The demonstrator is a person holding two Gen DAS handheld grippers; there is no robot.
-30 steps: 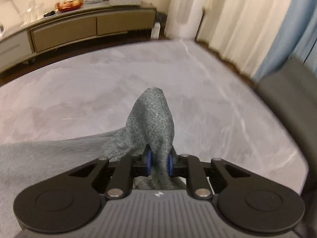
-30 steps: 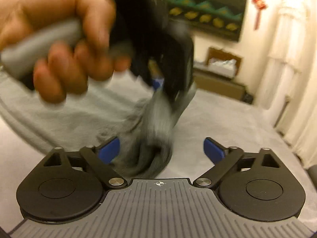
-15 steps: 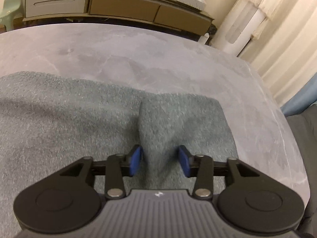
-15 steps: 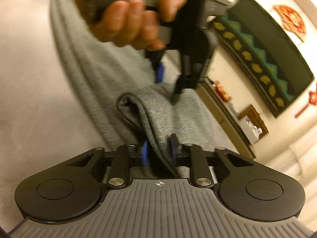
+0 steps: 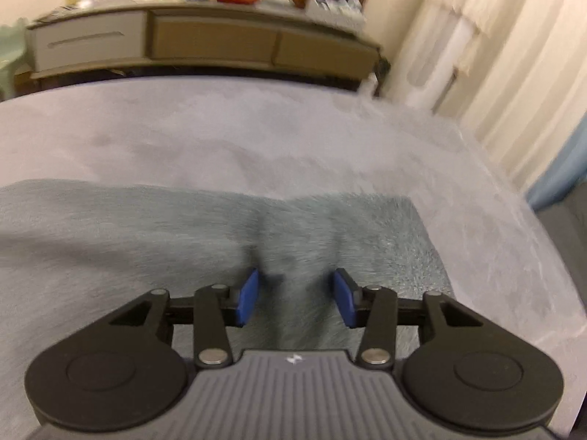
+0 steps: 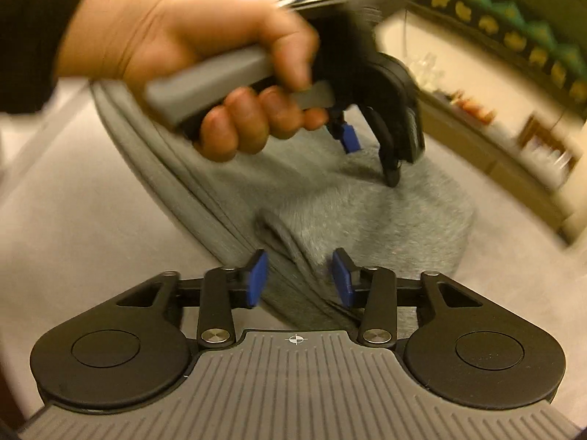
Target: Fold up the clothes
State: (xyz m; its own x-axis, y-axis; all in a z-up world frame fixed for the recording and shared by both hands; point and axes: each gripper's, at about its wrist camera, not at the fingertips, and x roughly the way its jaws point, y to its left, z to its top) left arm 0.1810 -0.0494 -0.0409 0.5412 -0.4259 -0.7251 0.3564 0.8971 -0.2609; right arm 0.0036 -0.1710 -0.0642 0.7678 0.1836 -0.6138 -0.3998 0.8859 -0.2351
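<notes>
Nearest in the left wrist view, the left gripper (image 5: pixel 296 299) has its two blue pads (image 5: pixel 246 297) parted, and nothing is held between them; the grey garment (image 5: pixel 154 242) lies flat just under them. This one garment spreads to the left over the pale grey table (image 5: pixel 256 128), and its right edge ends near the table's right side. In the right wrist view, the right gripper (image 6: pixel 299 278) is also parted, with two blue pads; a folded edge of the garment lies in the gap, but the pads do not press it. Farther in this view, one hand (image 6: pixel 190 58) grips the handle of the left gripper above the cloth. Far behind the table stands one long low cabinet (image 5: pixel 205 40) with small blurred things on top, and pale curtains (image 5: pixel 513 73) hang at the right.
</notes>
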